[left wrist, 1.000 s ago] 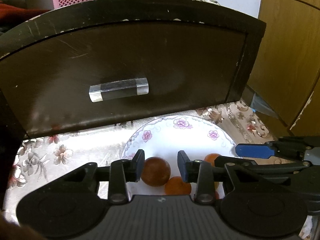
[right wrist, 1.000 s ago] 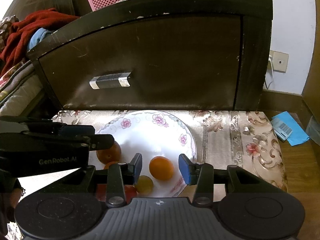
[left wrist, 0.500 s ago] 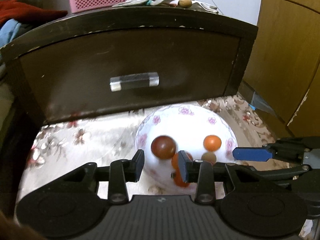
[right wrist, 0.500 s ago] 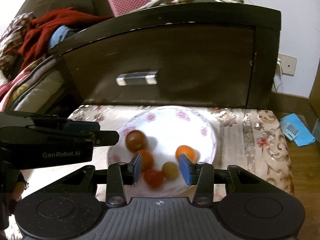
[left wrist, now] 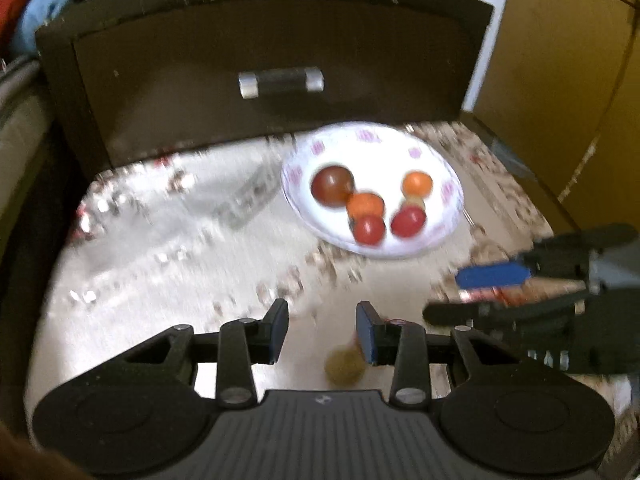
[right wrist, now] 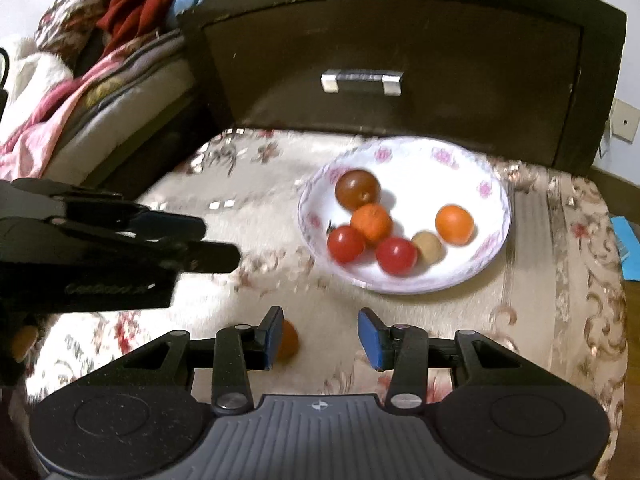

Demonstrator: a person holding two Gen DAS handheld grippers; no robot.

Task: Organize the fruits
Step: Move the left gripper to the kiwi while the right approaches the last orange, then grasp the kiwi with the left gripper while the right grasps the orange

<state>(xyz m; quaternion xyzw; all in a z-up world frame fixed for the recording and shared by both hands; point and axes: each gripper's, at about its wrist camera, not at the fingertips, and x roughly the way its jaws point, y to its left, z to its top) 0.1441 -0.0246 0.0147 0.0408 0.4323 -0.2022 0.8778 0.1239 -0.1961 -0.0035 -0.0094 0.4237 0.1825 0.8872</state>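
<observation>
Here both grippers hover level over the floral cloth, jaws apart and holding nothing. Ahead of the right gripper sits the round white plate with pink flowers on its rim, holding six small smooth fruits: red, orange, one dark, one tan. Another orange fruit peeks beside its left finger. A blurred yellowish fruit lies by the left gripper's right finger.

Both grippers, left gripper and right gripper, have matte black bodies, ribbed grey centre plate, two round embossed discs, silver screws on linkage arms, blue finger pads, faint grey lettering on side.
</observation>
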